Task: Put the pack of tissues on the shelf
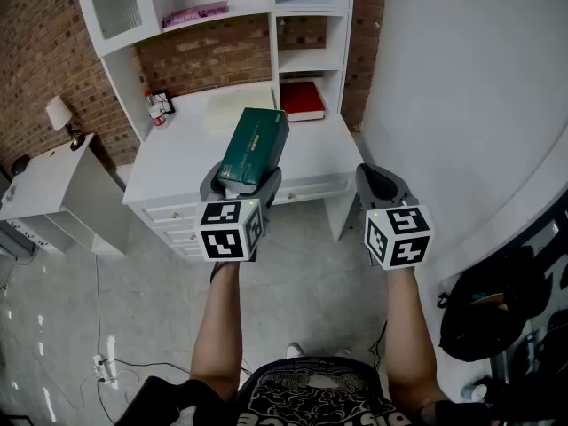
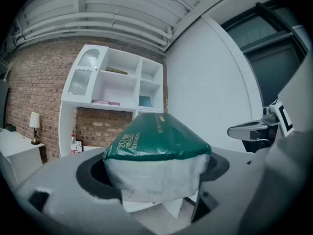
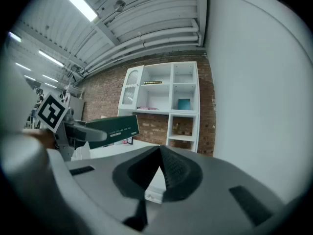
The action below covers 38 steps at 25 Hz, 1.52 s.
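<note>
Head view: the left gripper (image 1: 241, 183) grasps the green pack of tissues (image 1: 255, 143), held over the front edge of the white desk (image 1: 191, 153). Left gripper view: its jaws clamp the pack's near end. Right gripper view: the right gripper (image 3: 159, 173), facing the desk, is clenched with nothing in it.

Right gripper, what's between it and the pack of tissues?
Nothing. In the head view the right gripper, shut and empty, hangs beside the pack of tissues held in the left gripper; the gap shows only desk and floor below.
</note>
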### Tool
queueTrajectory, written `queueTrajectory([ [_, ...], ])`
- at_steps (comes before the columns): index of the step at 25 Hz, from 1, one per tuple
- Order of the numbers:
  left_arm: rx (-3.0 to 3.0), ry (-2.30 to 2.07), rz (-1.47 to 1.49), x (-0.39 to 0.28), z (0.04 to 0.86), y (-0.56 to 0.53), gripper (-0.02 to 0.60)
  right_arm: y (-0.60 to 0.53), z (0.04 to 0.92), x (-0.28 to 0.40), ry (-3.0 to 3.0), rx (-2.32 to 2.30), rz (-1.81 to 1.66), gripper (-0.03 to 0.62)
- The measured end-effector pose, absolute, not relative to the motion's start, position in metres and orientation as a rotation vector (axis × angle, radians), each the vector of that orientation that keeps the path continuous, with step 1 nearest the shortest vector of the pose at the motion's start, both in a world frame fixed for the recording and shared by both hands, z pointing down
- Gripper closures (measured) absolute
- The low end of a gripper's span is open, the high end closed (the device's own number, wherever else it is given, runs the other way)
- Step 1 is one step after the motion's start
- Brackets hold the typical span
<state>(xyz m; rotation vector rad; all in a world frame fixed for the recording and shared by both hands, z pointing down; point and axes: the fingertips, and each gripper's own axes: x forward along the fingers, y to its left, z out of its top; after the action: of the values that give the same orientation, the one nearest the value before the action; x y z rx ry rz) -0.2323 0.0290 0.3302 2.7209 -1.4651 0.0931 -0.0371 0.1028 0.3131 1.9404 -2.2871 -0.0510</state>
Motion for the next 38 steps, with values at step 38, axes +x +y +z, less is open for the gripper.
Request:
queueTrajectory([
  [38, 2.673, -1.566, 0.176, -0.098, 0.333, -0.123, 0.13, -0.069, 0.314, 0.076, -2.459, 1.766, -0.047, 0.591],
])
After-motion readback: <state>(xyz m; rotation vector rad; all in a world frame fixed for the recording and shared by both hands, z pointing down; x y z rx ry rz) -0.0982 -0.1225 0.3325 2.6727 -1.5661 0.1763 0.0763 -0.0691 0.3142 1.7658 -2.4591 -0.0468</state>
